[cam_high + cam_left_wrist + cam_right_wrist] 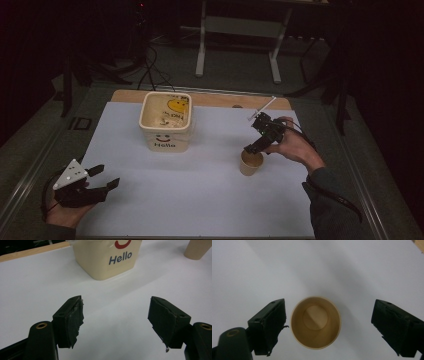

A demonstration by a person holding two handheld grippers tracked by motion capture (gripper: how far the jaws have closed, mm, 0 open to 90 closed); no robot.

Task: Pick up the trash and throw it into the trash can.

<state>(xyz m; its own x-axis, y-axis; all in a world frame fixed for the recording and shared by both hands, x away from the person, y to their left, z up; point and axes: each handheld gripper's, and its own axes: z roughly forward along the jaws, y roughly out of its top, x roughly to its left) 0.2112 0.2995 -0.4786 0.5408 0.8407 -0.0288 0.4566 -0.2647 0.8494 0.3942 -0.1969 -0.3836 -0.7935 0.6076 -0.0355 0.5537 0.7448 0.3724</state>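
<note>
Paper cup (315,325) upright on the white surface (200,195), empty, at 3 o'clock of the surface's middle; lower wall hidden under its own rim from above. Right hand-held gripper (328,327) directly over it, jaws spread wide, rim between them, untouched. Cream tub (166,121) marked "Hello" at 10 o'clock of the cup, contents hard to make out. Left hand-held gripper (102,177) at 8 o'clock, well apart, jaws spread.

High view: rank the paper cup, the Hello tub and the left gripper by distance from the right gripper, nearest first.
1. Paper cup: directly under the right gripper, at the table's right.
2. Hello tub: to the left, toward the far edge of the white sheet.
3. Left gripper: near-left corner, resting open in the person's hand.
</note>
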